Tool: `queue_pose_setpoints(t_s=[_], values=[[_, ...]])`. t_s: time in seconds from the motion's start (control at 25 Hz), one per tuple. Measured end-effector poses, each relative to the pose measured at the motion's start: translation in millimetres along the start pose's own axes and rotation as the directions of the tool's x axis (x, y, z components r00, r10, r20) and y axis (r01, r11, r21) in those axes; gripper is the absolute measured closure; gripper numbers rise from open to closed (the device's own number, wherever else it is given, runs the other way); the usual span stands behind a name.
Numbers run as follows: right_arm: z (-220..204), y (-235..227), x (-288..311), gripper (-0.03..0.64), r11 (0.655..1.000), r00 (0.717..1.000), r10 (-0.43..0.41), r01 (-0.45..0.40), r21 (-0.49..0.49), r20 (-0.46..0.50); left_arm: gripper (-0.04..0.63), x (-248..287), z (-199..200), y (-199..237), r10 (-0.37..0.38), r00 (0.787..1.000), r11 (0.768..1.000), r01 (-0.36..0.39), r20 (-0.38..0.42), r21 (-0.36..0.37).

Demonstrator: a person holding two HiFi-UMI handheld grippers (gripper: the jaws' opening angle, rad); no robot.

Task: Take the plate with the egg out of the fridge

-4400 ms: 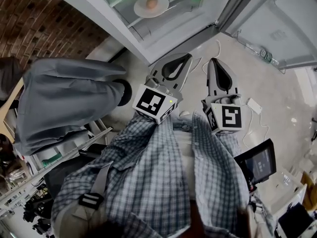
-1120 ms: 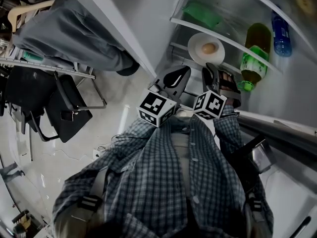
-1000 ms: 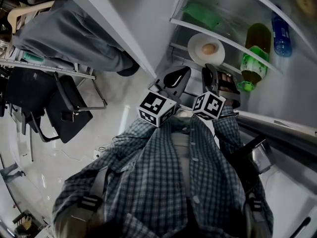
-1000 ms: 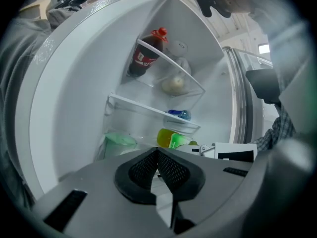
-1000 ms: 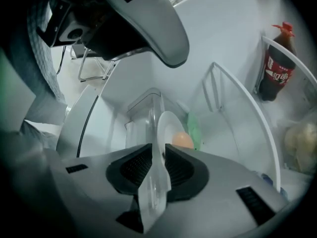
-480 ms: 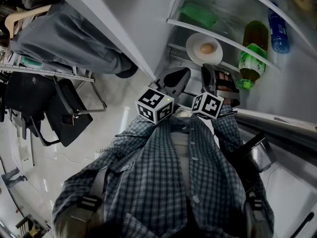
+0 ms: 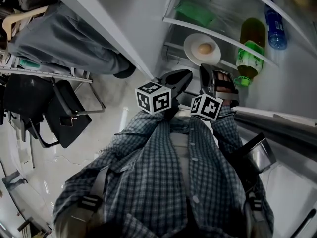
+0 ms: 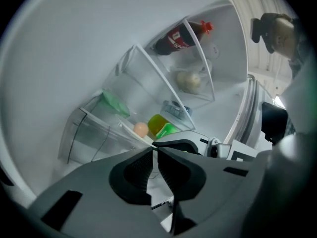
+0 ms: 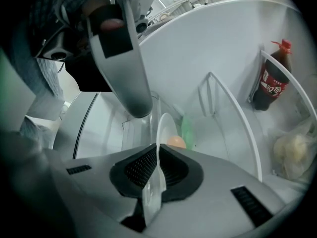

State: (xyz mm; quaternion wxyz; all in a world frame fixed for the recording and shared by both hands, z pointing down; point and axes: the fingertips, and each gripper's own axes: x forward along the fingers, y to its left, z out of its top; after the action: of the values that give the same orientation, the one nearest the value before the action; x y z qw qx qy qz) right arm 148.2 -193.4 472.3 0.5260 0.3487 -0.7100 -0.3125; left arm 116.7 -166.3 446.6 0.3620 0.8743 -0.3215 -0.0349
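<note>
A white plate [image 7: 202, 49] with a brown egg [image 7: 205, 48] sits on a glass fridge shelf [image 7: 224, 37]. My right gripper [image 7: 208, 69] reaches to the plate's near rim. In the right gripper view the plate [image 9: 165, 128] runs edge-on between the pads, the egg [image 9: 174, 142] is just beyond, and the right gripper [image 9: 157, 148] is shut on the rim. My left gripper [image 7: 186, 75] hangs beside it, below and left of the plate. In the left gripper view its tips nearly touch; the left gripper [image 8: 154, 149] is shut on nothing. The egg [image 8: 141, 129] lies ahead of it.
A green bottle [image 7: 247, 51] lies right of the plate and a blue bottle [image 7: 275, 29] beyond it. A green bag [image 7: 194, 12] sits one shelf up, a cola bottle [image 9: 270, 86] higher. The white fridge wall [image 7: 114, 29] stands left. A person in grey [image 7: 64, 38] and a chair [image 7: 57, 115] are behind.
The left gripper has rolled, its marker cube now showing other faces, and sunk a little. The right gripper stays on the plate's rim. The plate has not moved on its shelf.
</note>
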Motion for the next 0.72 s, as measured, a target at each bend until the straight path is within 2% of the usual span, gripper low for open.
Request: queue_pose_setpoints(t_s=[0.16, 0.32, 0.4, 0.56, 0.72], values=[[-1.3, 0.9, -4.0, 0.592, 1.0, 1.0, -0.002, 0.002, -0.006, 0.003, 0.497, 3.7, -0.9, 7.8, 0.013, 0.999, 0.994, -0.009, 0.033, -0.108], [-3.1, 2.4, -8.5, 0.592, 1.0, 1.0, -0.001, 0.002, -0.011, 0.004, 0.479, 10.7, 0.8, 11.6, 0.003, 0.996, 0.969, 0.019, 0.087, -0.246], [-4.0, 2.9, -10.7, 0.592, 1.0, 1.0, -0.002, 0.002, -0.015, 0.004, 0.479, 14.1, 4.0, 15.0, 0.001, 0.992, 0.942, 0.041, 0.126, -0.334], [-5.1, 5.0, -15.0, 0.592, 1.0, 1.0, -0.004, 0.004, -0.027, 0.005, 0.479, 17.3, 8.3, 27.7, 0.019, 0.977, 0.851, 0.096, 0.214, -0.516], [-6.0, 7.2, -18.0, 0.592, 0.999, 1.0, -0.002, 0.002, -0.044, 0.008, 0.479, 23.9, 9.4, 29.4, 0.016, 0.972, 0.814, 0.123, 0.233, -0.567]])
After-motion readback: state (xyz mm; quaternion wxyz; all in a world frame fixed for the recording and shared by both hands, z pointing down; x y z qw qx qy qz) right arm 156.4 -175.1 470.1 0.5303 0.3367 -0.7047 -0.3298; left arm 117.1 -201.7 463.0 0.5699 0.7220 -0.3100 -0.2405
